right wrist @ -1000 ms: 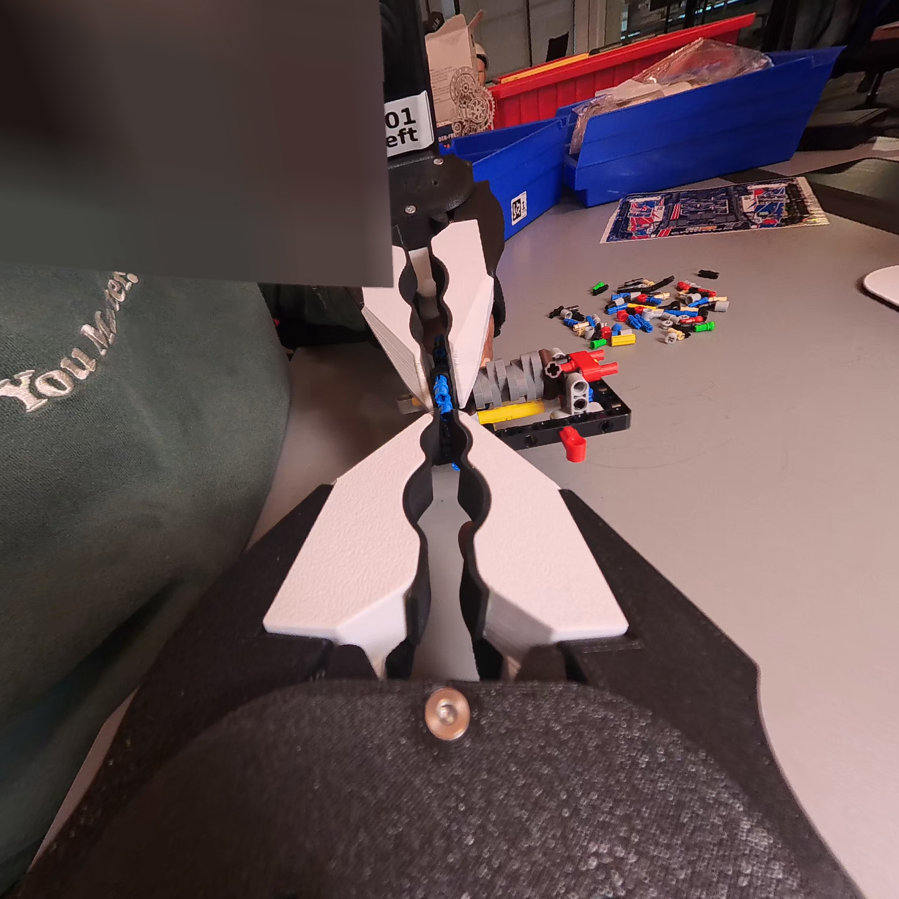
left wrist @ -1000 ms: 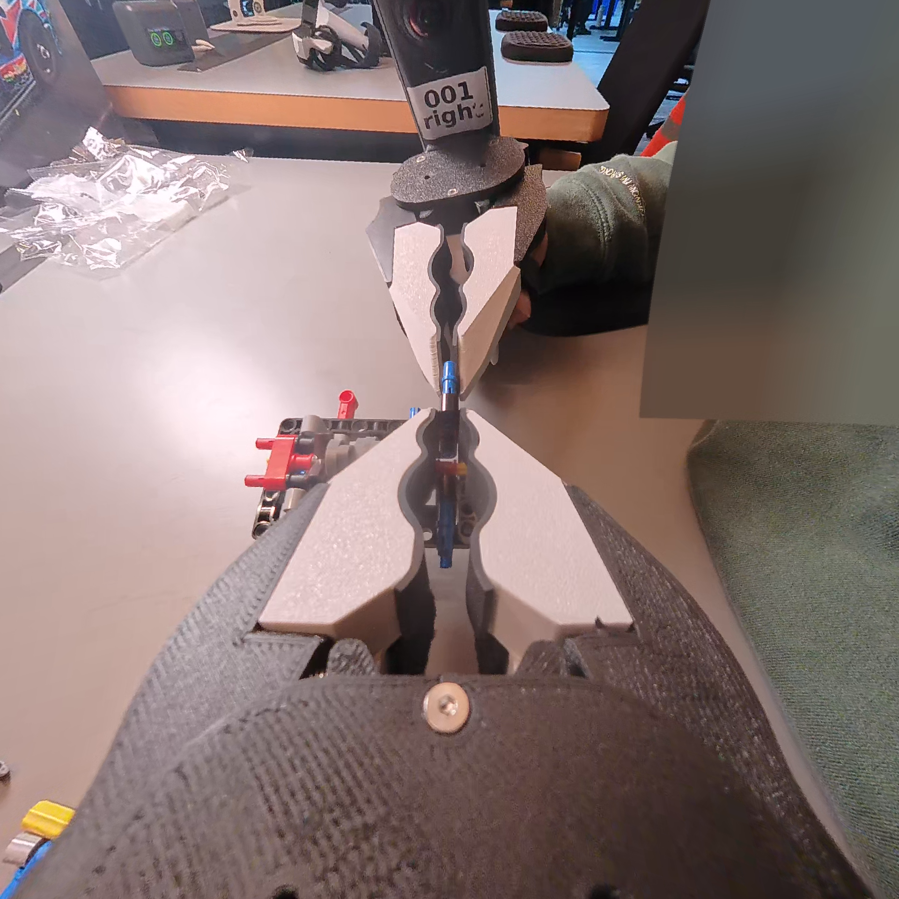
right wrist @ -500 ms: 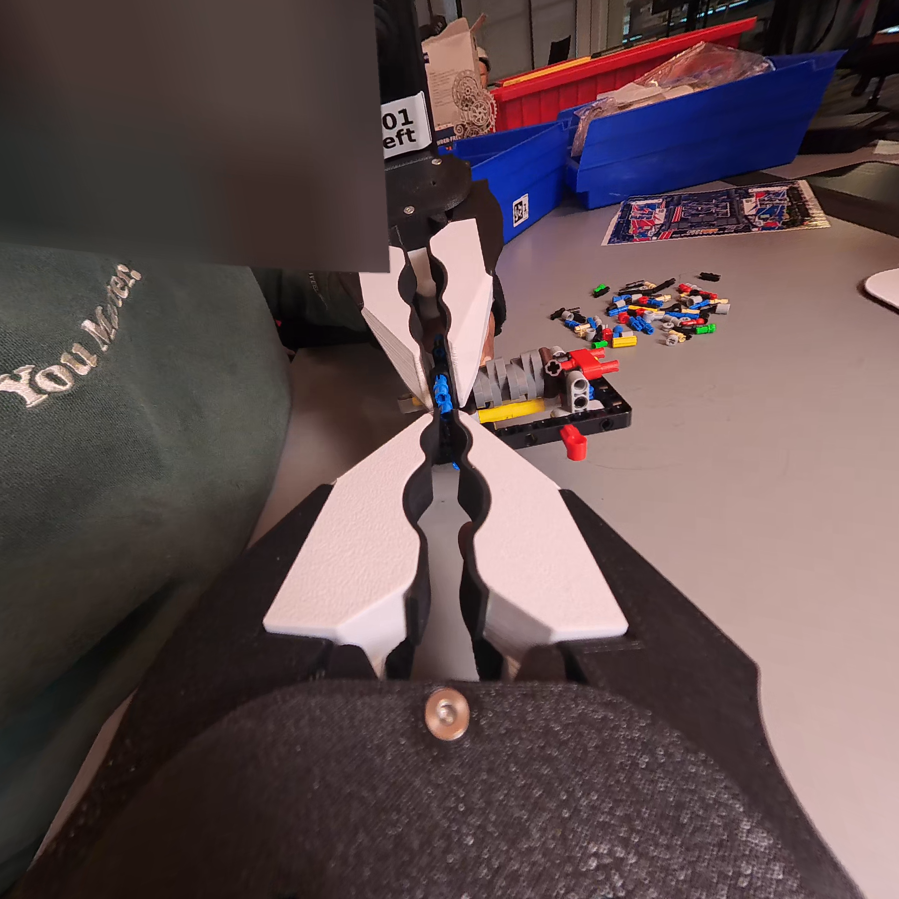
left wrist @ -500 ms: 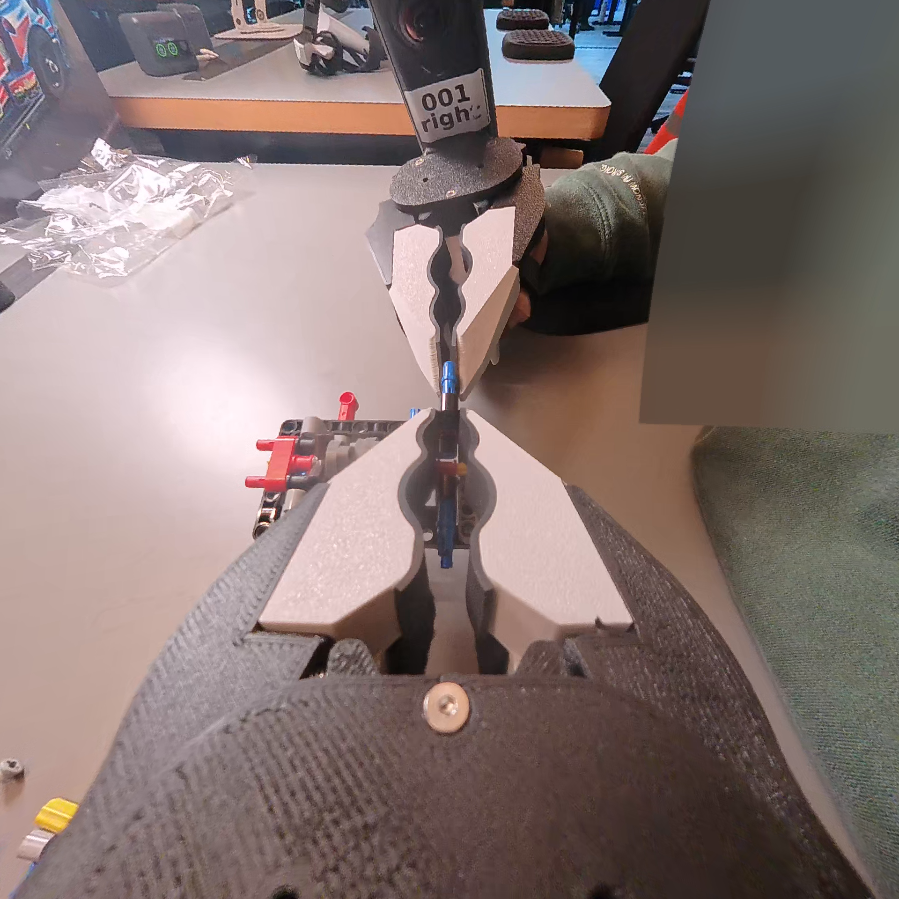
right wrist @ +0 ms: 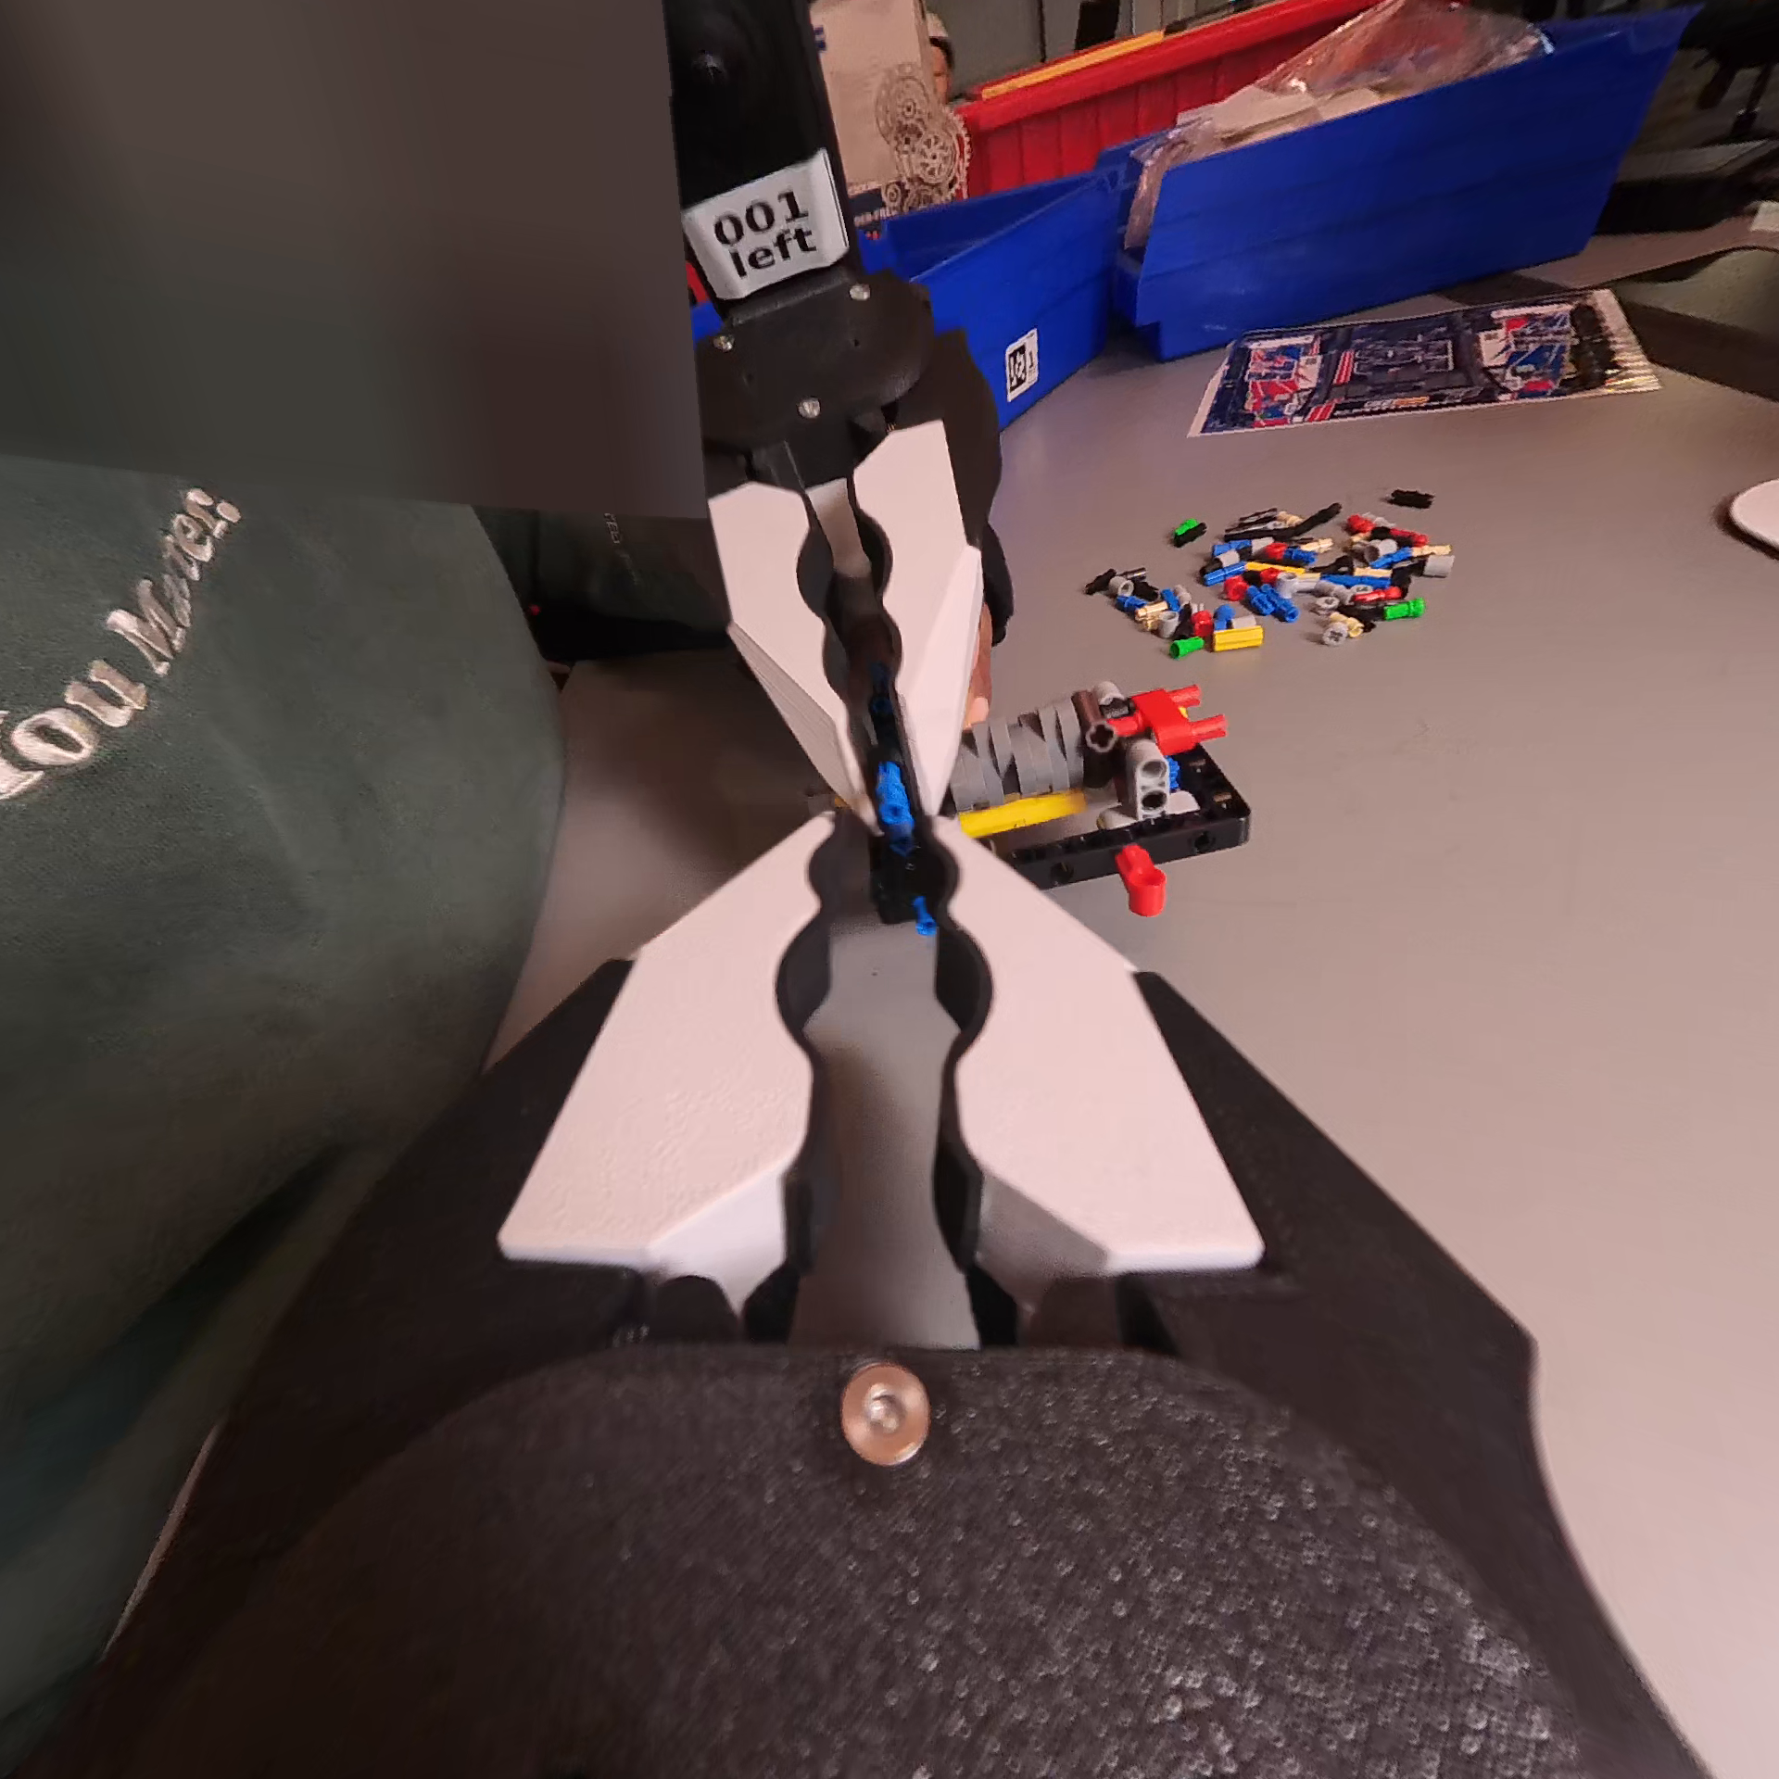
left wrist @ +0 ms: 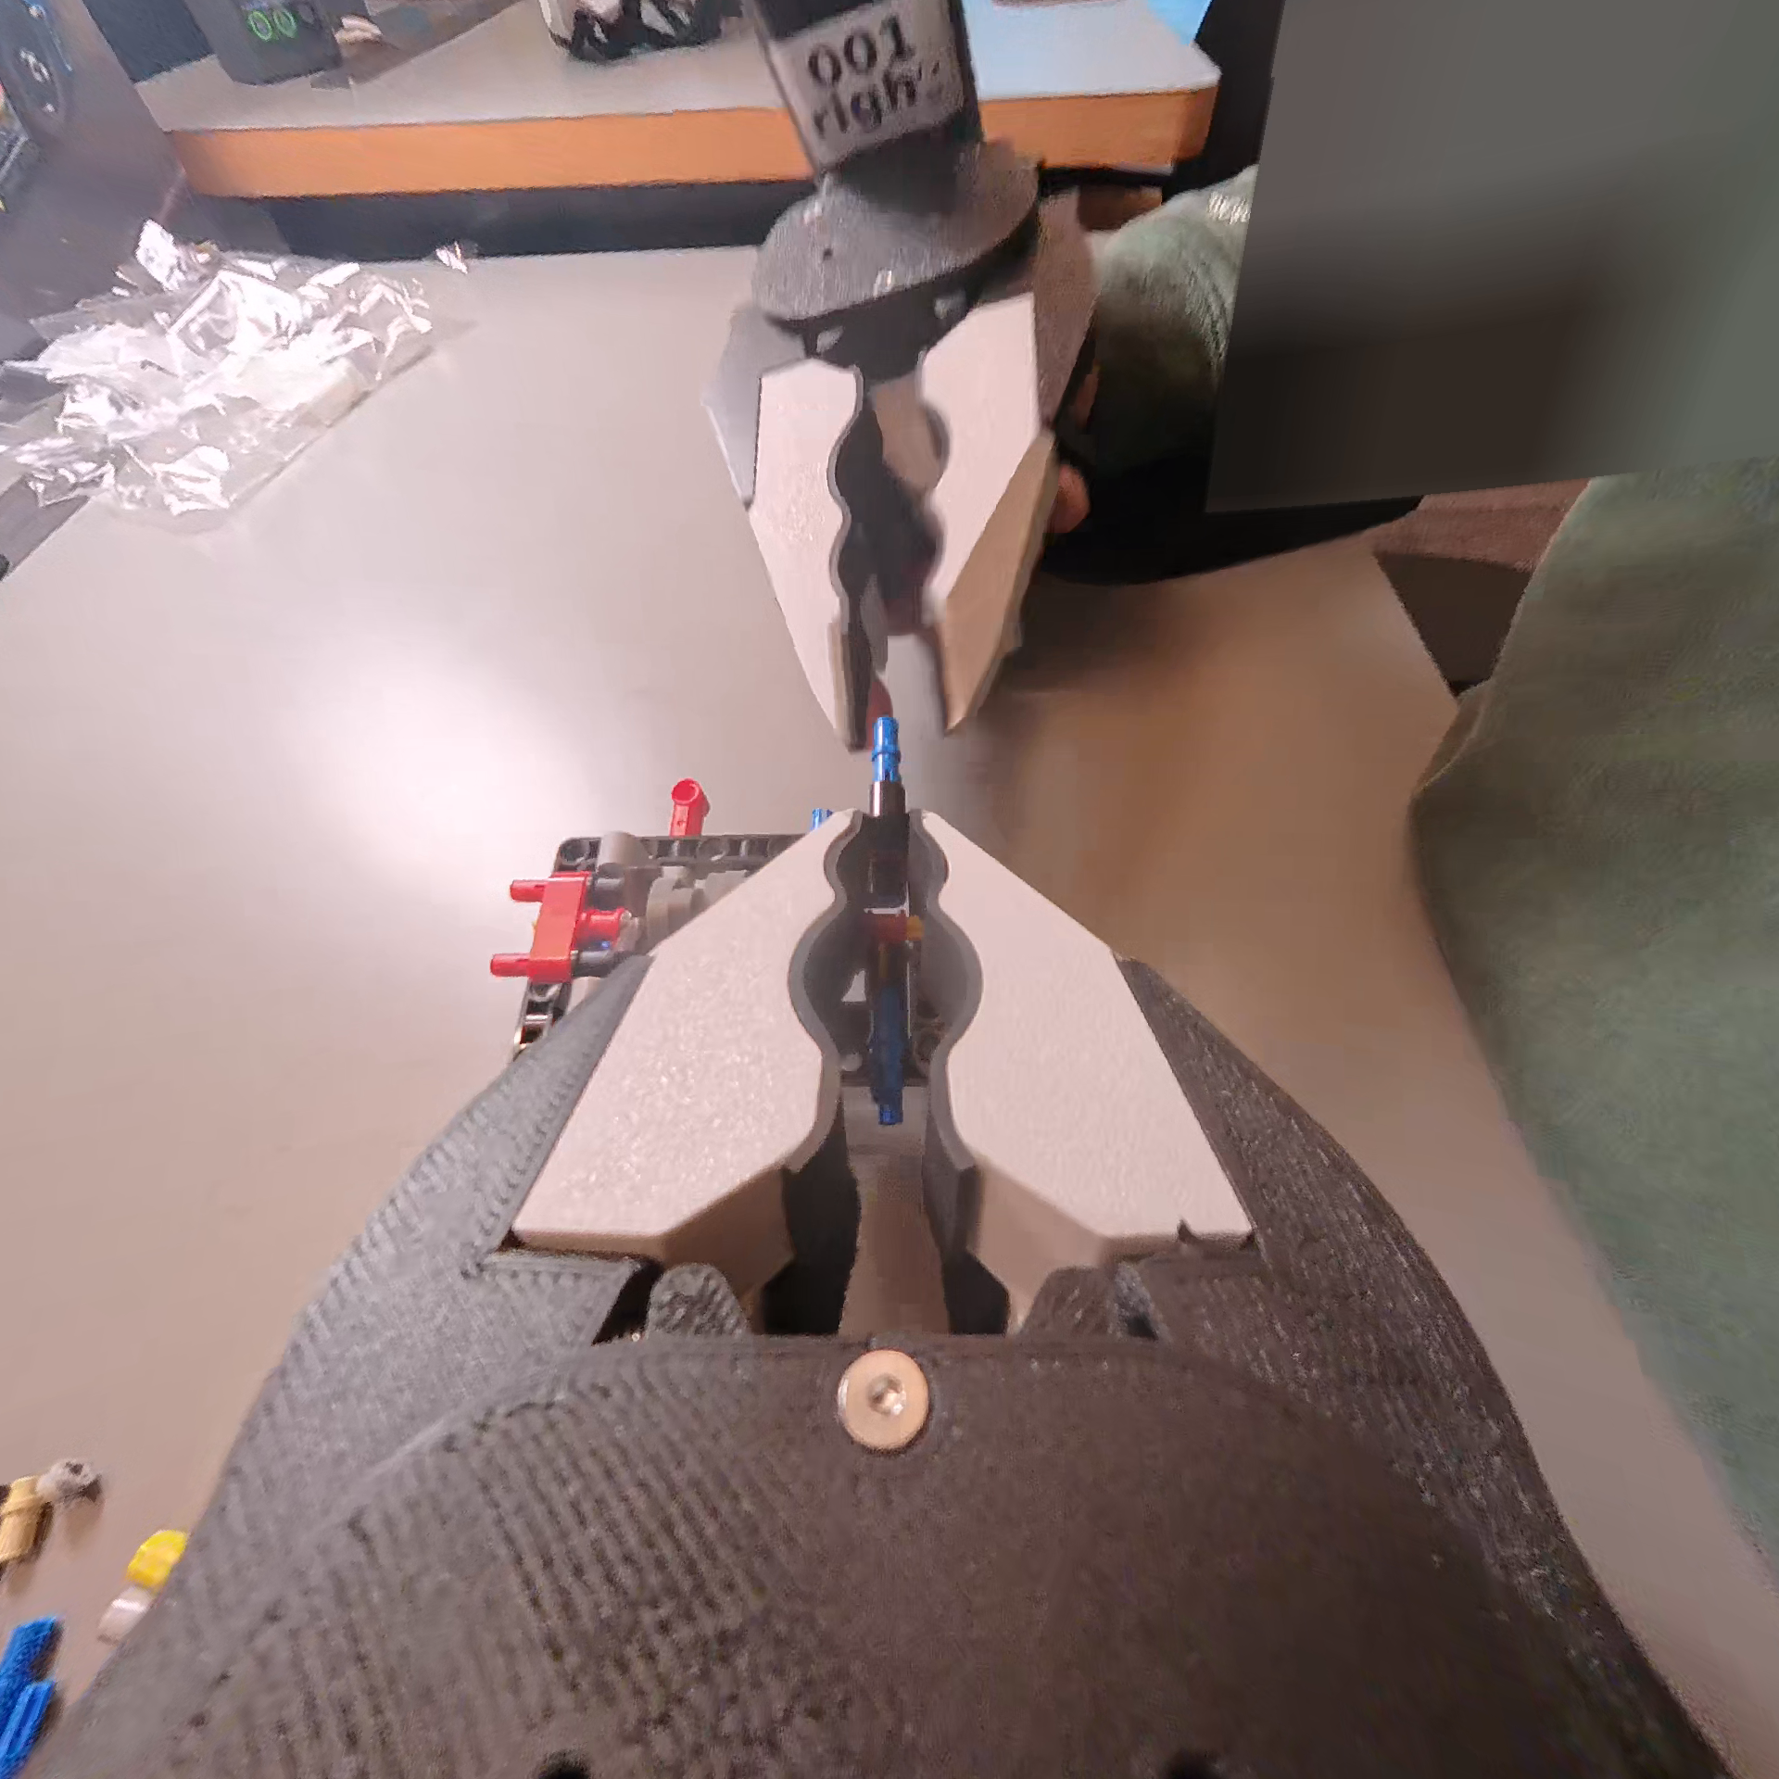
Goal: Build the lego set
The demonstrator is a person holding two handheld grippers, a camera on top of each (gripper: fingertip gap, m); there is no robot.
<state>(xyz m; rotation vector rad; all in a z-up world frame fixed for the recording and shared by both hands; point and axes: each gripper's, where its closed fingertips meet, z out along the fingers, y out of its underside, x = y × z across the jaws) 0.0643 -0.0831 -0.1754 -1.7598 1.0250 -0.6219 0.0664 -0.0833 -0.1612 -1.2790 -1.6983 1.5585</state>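
Black beam [left wrist: 886,871] with blue pin [left wrist: 885,746] pointing forward, clamped in left gripper [left wrist: 886,818] jaws, right gripper [left wrist: 890,717] jaws parted beyond

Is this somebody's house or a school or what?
Probably a workshop or lab, not a house: blue storage bins and a red bin line the grey worktable, with another orange-edged table behind.

R gripper [left wrist: 890,712] motion-blurred, bags [left wrist: 193,385] cropped

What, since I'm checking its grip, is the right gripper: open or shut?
Open: the right gripper shows a gap between its fingertips, wider than the blue pin at them.
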